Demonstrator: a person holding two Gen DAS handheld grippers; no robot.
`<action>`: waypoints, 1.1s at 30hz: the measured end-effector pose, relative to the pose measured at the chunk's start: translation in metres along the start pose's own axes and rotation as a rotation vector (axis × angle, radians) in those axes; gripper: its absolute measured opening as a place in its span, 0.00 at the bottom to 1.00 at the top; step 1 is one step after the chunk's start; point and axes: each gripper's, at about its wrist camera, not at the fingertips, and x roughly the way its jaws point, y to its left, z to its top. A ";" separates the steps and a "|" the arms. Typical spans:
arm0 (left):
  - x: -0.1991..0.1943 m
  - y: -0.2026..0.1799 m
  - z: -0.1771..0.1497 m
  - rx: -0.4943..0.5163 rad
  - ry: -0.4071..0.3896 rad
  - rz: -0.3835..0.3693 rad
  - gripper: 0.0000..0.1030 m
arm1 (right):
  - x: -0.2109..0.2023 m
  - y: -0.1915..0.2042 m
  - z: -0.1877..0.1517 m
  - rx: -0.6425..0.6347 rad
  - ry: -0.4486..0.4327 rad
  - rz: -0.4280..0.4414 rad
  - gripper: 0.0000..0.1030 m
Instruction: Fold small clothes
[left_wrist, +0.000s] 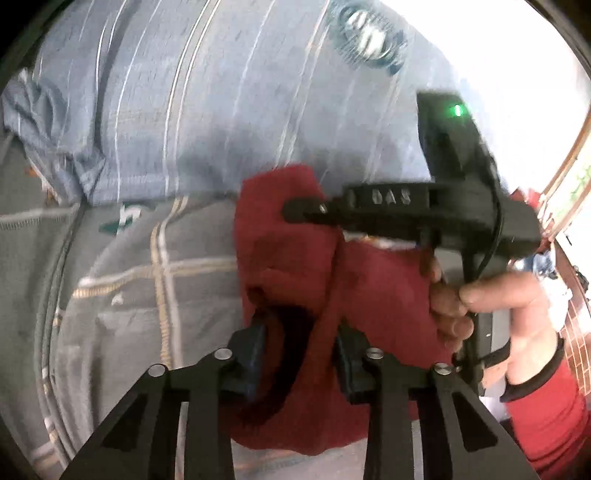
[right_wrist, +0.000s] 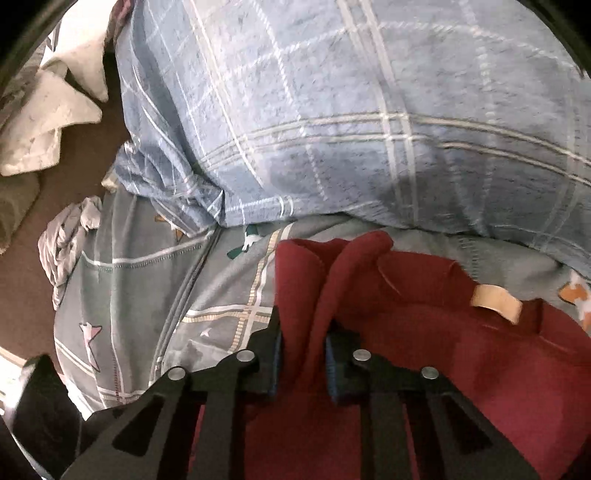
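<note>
Two views, one dark red garment between them, lying on a bed.

Left wrist view: left gripper, jaws clenched on a fold of the red garment, cloth bunched between the pads and draping below them. Right gripper enters from the right, seen side-on, its fingers lying over the upper edge of the same garment; whether those jaws are closed cannot be told from this side. A green light glows on its black body. Hand wrapped round the handle, red sleeve behind it. Under the garment, grey bedsheet with pale check lines; beyond it, blue checked pillow. Picture blurred.

Right wrist view: right gripper, jaws grasping an upright ridge of the red garment, which rises between the pads and spreads to the right and below. Tan label sewn inside the garment's opening. Grey bedsheet with small printed figures lies to the left and behind. Blue checked pillow fills the upper half, resting on the sheet. White cloth crumpled at upper left, small pale grey cloth bunched at the left edge of the bed, both well apart from the red garment
</note>
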 end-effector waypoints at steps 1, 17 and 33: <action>-0.005 -0.008 0.000 0.014 -0.013 -0.003 0.26 | -0.012 -0.004 -0.002 0.005 -0.021 0.012 0.16; 0.090 -0.204 -0.045 0.266 0.160 -0.161 0.26 | -0.177 -0.139 -0.085 0.209 -0.258 -0.109 0.14; 0.018 -0.144 -0.039 0.290 0.094 0.032 0.70 | -0.208 -0.101 -0.120 0.138 -0.291 -0.223 0.41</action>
